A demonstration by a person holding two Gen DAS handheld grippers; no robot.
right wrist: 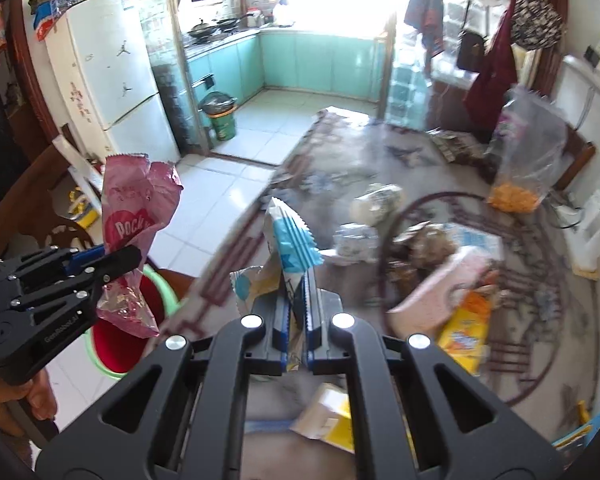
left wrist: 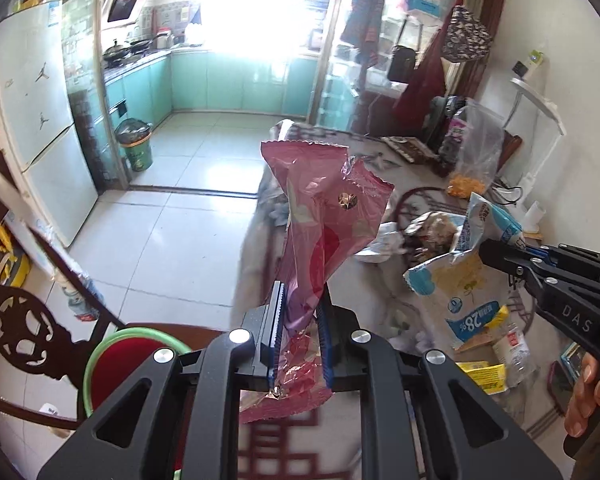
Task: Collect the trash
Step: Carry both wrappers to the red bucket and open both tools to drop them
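Pink foil-lined film, crumpled and feather-light, stands up between the jaws of the left gripper (left wrist: pixel 300 304): this pink snack wrapper (left wrist: pixel 324 216) is pinched near its lower third, its torn top flaring above the jaws and a creased tail hanging below them. The right gripper (right wrist: pixel 296 300) has its jaws pressed together on a blue-and-white wrapper (right wrist: pixel 290 244), gripped at a folded edge so that the serrated end pokes up past the fingertips. Both pieces are thin, limp and slick, so they should weigh almost nothing but could slide out if only a single smooth layer were held; a bunched or folded part, as now, looks the safest place to grip. Below and to the outer side of the left jaws sits a red basin with a green rim (left wrist: pixel 132 364), probably where the trash belongs. Ahead of the right jaws the worktop (right wrist: pixel 340 148) is littered with more to gather: an orange packet (right wrist: pixel 466 332), a clear bag of orange snacks (right wrist: pixel 528 160) and crumpled paper, all soft things best taken by a crease.
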